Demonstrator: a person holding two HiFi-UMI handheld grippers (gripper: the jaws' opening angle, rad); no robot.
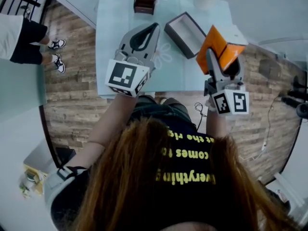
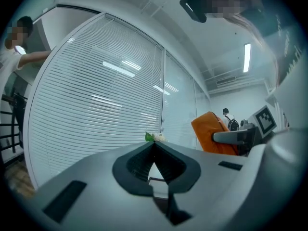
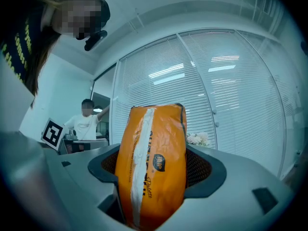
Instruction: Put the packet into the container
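Pale table (image 1: 108, 42) stands over a wood-plank floor (image 1: 72, 100). We find the left gripper (image 1: 151, 30) above the table's left part, its jaws pressed together with nothing between them. Right of it, the dark open container (image 1: 175, 38) lies on the table. Farthest right, the right gripper (image 1: 222, 60) clamps the orange packet (image 1: 216, 44) upright between its jaws, just right of the container.

Container (image 1: 178, 41) on table (image 1: 108, 32), packet (image 1: 216, 44) just right of it.
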